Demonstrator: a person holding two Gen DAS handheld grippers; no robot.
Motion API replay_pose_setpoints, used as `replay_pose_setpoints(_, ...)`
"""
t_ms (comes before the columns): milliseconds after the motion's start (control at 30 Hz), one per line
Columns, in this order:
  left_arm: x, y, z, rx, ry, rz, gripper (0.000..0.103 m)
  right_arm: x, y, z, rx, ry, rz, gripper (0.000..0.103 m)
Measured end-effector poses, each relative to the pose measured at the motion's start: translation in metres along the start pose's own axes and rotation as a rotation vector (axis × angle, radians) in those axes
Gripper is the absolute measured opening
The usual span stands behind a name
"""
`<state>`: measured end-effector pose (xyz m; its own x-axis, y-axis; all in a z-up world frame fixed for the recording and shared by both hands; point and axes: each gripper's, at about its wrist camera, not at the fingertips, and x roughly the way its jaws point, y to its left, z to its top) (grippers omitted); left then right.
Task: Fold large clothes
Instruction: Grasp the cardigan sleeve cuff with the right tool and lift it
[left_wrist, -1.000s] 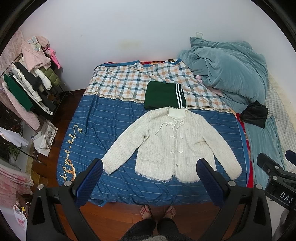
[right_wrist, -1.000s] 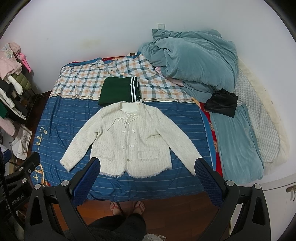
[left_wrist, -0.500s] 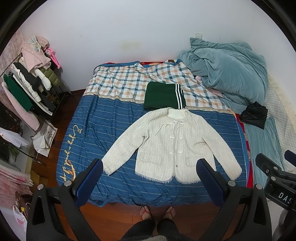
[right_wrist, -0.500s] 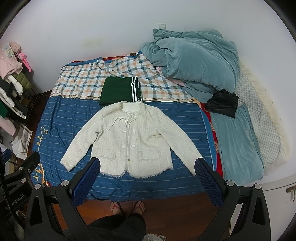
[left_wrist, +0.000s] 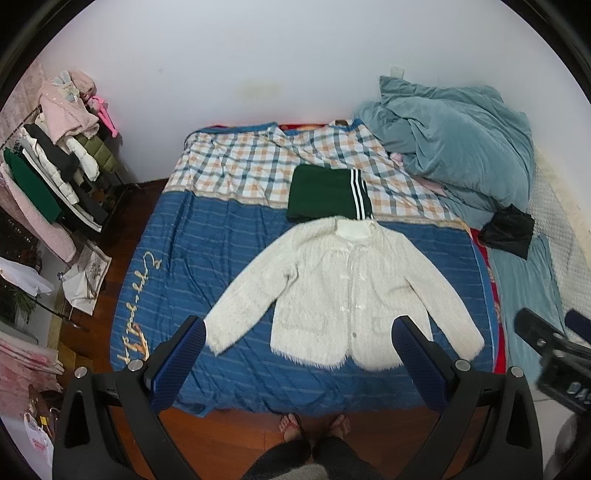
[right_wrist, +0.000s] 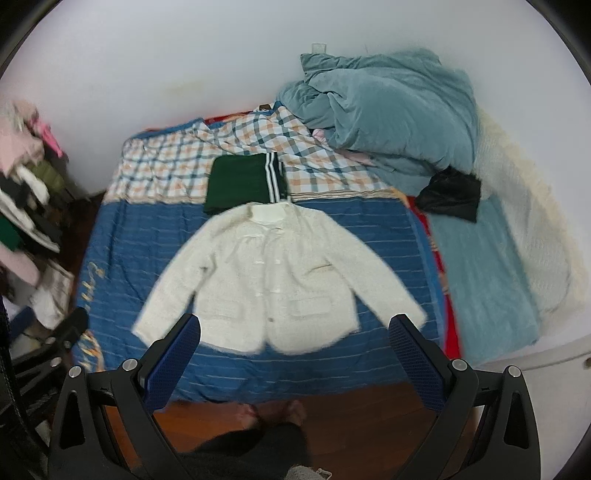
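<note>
Cream wool-look jacket (left_wrist: 343, 295) lies flat, front up, on the blue striped bedspread (left_wrist: 207, 251) in the left wrist view; sleeves spread out to both sides, collar touching a folded green garment (left_wrist: 325, 195) w/ white stripes behind it; a teal duvet (left_wrist: 454, 147) is heaped at the far right, a clothes rack (left_wrist: 51, 177) stands off to the left; our left gripper (left_wrist: 299, 347) hangs above the near edge of the bed w/ jaws wide apart, holding nothing; our feet show on the wood floor below.

Right wrist view, somewhat blurred: same jacket (right_wrist: 273, 280) centred on the bed, hem nearest us; our right gripper (right_wrist: 295, 343) is also spread wide and empty, well clear of the cloth; a black bundle (right_wrist: 450, 195) sits by the duvet.

We judge the fold not yet begun, i.e. approach step; next we'd lower both grippers, pinch a sleeve cuff and shoulder, and carry the sleeve across the chest w/o dragging the body.
</note>
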<state>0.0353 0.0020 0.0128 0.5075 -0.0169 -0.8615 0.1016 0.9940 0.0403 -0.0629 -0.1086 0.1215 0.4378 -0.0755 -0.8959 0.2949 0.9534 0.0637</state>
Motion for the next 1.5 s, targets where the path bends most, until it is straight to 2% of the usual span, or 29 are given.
replay_pose_setpoints(100, 0.020, 0.000, 0.002, 0.022, -0.032, 0.018, 0.103, 0.024, -0.025, -0.010, 0.110, -0.010, 0.054, 0.103)
replay_pose_setpoints(233, 0.061, -0.008, 0.008, 0.051, -0.097, 0.067, 0.103, 0.082, -0.093, -0.031, 0.358, 0.021, 0.034, 0.103)
replay_pose_setpoints(300, 0.093, -0.018, 0.013, 0.062, -0.091, 0.092, 0.103, 0.112, -0.123, -0.042, 0.450, 0.032, 0.013, 0.102)
replay_pose_setpoints(367, 0.123, -0.027, 0.016, 0.071, -0.058, 0.107, 0.103, 0.159, -0.171, -0.059, 0.577, 0.069, -0.026, 0.090)
replay_pose_setpoints(433, 0.159, -0.042, 0.018, 0.074, -0.029, 0.126, 0.103, 0.202, -0.210, -0.075, 0.676, 0.101, -0.033, 0.082)
replay_pose_setpoints(600, 0.241, -0.076, 0.017, 0.088, 0.034, 0.206, 0.103, 0.321, -0.304, -0.115, 0.936, 0.168, 0.044, 0.082)
replay_pose_setpoints(800, 0.363, -0.113, -0.004, 0.095, 0.201, 0.257, 0.103, 0.492, -0.379, -0.176, 1.220, 0.241, 0.138, 0.082)
replay_pose_setpoints(900, 0.417, -0.119, -0.021, 0.078, 0.263, 0.306, 0.103, 0.565, -0.409, -0.213, 1.376, 0.243, 0.142, 0.082)
replay_pose_setpoints(967, 0.447, -0.119, -0.032, 0.054, 0.301, 0.326, 0.103, 0.599, -0.426, -0.233, 1.484, 0.184, 0.163, 0.083)
replay_pose_setpoints(1033, 0.479, -0.119, -0.042, 0.038, 0.342, 0.341, 0.103, 0.620, -0.437, -0.242, 1.584, 0.124, 0.168, 0.084)
replay_pose_setpoints(1133, 0.514, -0.119, -0.051, 0.025, 0.373, 0.342, 0.103, 0.617, -0.433, -0.238, 1.645, 0.039, 0.134, 0.084)
replay_pose_setpoints(1233, 0.536, -0.120, -0.058, 0.016, 0.384, 0.321, 0.103, 0.610, -0.423, -0.221, 1.572, -0.047, 0.126, 0.075)
replay_pose_setpoints(1300, 0.550, -0.122, -0.062, 0.014, 0.390, 0.304, 0.103, 0.620, -0.422, -0.216, 1.563, -0.056, 0.120, 0.068)
replay_pose_setpoints(1333, 0.554, -0.120, -0.064, 0.014, 0.388, 0.298, 0.103, 0.630, -0.426, -0.214, 1.562, -0.071, 0.108, 0.062)
replay_pose_setpoints(1367, 0.557, -0.119, -0.066, 0.014, 0.386, 0.295, 0.103, 0.631, -0.427, -0.208, 1.554, -0.070, 0.084, 0.046)
replay_pose_setpoints(1400, 0.560, -0.122, -0.066, 0.011, 0.383, 0.289, 0.103, 0.630, -0.429, -0.199, 1.541, -0.084, 0.062, 0.038)
replay_pose_setpoints(1433, 0.560, -0.120, -0.066, 0.007, 0.378, 0.285, 0.103, 0.623, -0.428, -0.189, 1.517, -0.116, 0.053, 0.019)
replay_pose_setpoints(1500, 0.559, -0.116, -0.064, -0.002, 0.365, 0.278, 0.103, 0.609, -0.427, -0.162, 1.450, -0.158, 0.010, 0.014)
